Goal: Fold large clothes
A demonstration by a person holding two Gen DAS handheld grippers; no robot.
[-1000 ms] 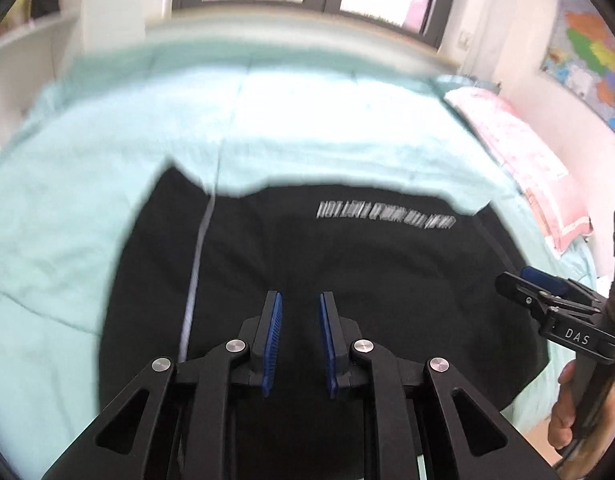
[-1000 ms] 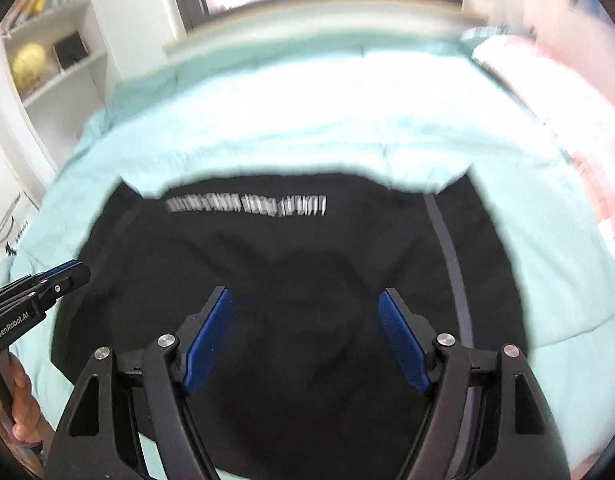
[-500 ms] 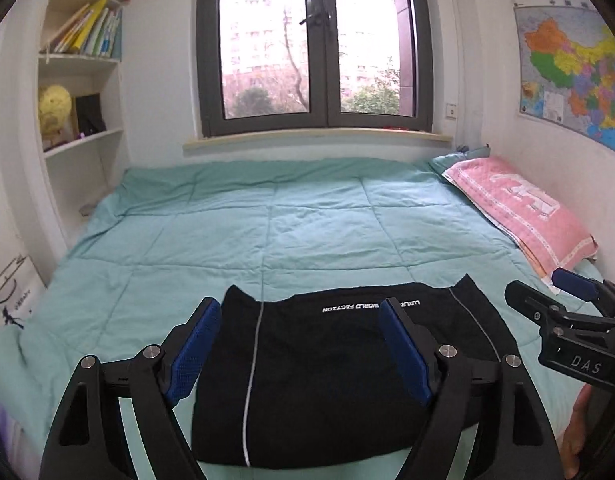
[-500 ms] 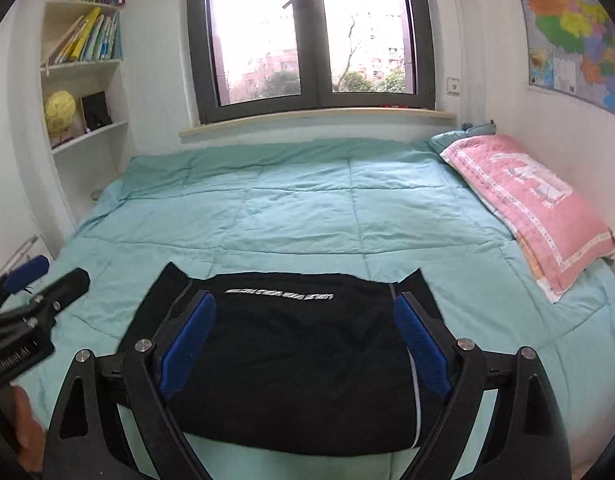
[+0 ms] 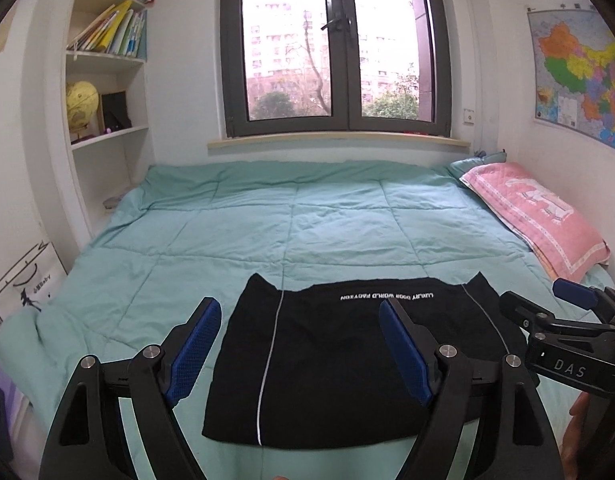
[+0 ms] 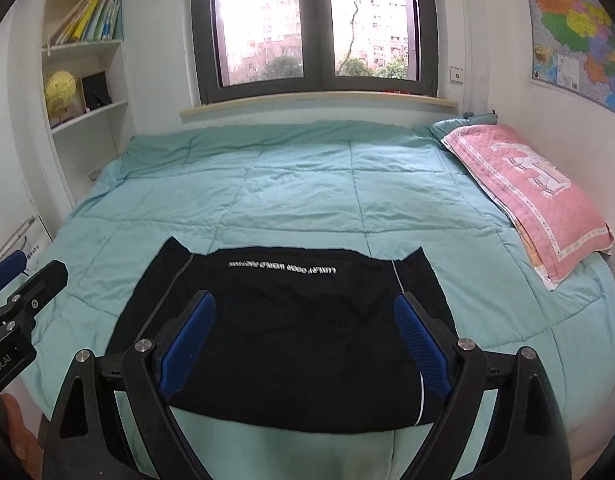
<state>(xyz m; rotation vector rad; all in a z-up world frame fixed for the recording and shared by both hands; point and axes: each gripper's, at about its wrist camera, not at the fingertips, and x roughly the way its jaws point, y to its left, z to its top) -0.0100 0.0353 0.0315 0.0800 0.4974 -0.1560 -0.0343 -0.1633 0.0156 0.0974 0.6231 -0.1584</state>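
A black garment (image 5: 339, 364) with white side stripes and white lettering lies folded flat at the near edge of the bed; it also shows in the right wrist view (image 6: 291, 332). My left gripper (image 5: 299, 316) is open and empty, held above and short of the garment. My right gripper (image 6: 305, 312) is open and empty too, above the garment's near part. The right gripper shows at the right edge of the left wrist view (image 5: 547, 304), and the left gripper shows at the left edge of the right wrist view (image 6: 23, 276).
The bed has a mint green quilt (image 5: 307, 224). A pink pillow (image 5: 535, 216) lies at its right side. White shelves (image 5: 107, 132) with books and a globe stand at the left. A window is behind the bed, a map (image 5: 579, 80) on the right wall.
Both grippers have pulled back and up from the garment, so the whole bed and room show. The left gripper's jaws have opened wide. The garment lies flat where it was.
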